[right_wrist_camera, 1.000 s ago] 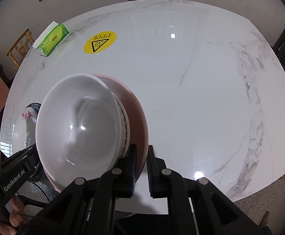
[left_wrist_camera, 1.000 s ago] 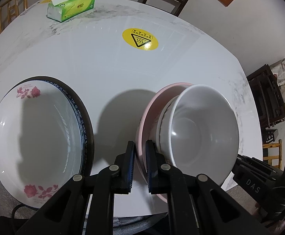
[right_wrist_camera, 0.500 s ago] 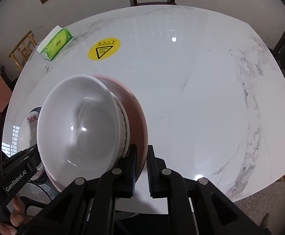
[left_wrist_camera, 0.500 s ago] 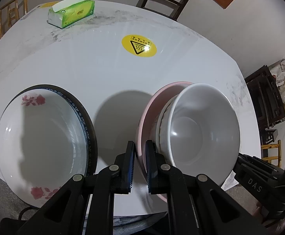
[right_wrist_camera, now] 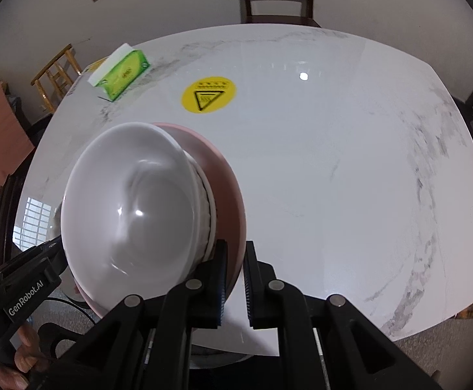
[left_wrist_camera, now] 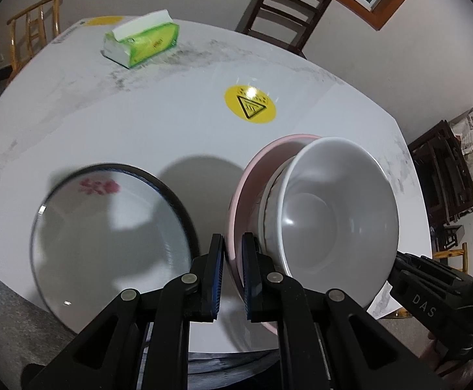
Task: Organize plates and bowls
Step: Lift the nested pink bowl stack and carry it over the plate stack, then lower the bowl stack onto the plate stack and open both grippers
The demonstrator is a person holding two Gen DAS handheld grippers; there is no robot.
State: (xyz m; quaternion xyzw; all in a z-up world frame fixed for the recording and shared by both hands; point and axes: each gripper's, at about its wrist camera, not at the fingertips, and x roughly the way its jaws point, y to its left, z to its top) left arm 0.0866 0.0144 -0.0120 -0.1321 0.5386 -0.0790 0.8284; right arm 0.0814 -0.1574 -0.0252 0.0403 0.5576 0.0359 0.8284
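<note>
A pink plate (left_wrist_camera: 252, 169) carries a white bowl (left_wrist_camera: 334, 214) nested in a second, patterned bowl (left_wrist_camera: 269, 201). The whole stack hangs tilted above the table. My left gripper (left_wrist_camera: 233, 250) is shut on the plate's near rim. From the other side, my right gripper (right_wrist_camera: 235, 256) is shut on the rim of the same pink plate (right_wrist_camera: 223, 175), with the white bowl (right_wrist_camera: 129, 208) to its left. A white floral plate (left_wrist_camera: 106, 237) lies on a dark-rimmed plate on the table, left of the stack.
The white marble table (right_wrist_camera: 334, 162) bears a green tissue pack (left_wrist_camera: 142, 44) at the far left and a yellow warning sticker (left_wrist_camera: 249, 107) in the middle. Wooden chairs (left_wrist_camera: 288, 3) stand behind the table. A dark shelf (left_wrist_camera: 441, 175) is off to the right.
Both grippers have risen with the pink plate and bowls between them. The table, the sticker and the floral plate look farther away and smaller. Both grips are unchanged.
</note>
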